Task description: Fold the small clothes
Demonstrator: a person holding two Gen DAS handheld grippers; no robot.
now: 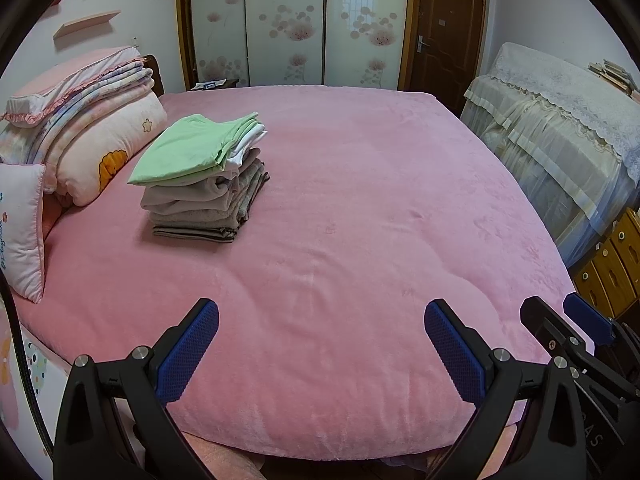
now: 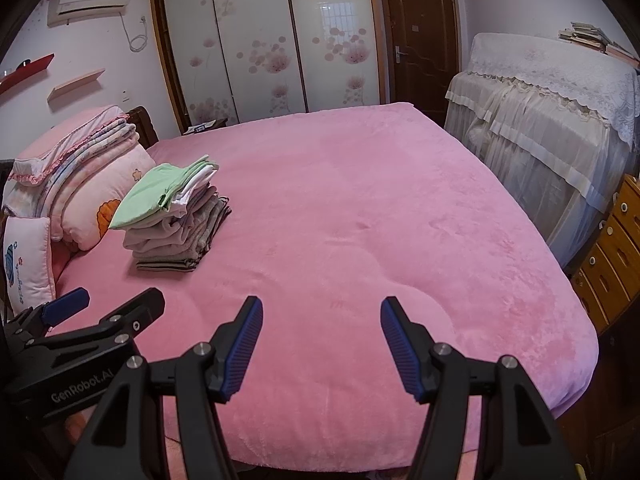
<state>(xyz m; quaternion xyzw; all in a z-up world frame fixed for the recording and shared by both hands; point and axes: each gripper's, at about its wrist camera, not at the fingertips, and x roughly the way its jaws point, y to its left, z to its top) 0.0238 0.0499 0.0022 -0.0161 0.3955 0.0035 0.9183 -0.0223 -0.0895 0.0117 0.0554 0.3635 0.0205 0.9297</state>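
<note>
A stack of folded clothes sits on the pink bed toward its left side, a light green garment on top of white, grey and striped pieces. The same stack shows in the right wrist view. My left gripper hovers open over the near edge of the bed, nothing between its blue pads. My right gripper is also open and holds nothing, just to the right of the left one. Each gripper shows in the other's view: right gripper, left gripper.
Folded quilts and pillows are piled at the headboard on the left. A lace-covered piece of furniture stands right of the bed, with wooden drawers nearer. Wardrobe doors and a brown door lie beyond the bed.
</note>
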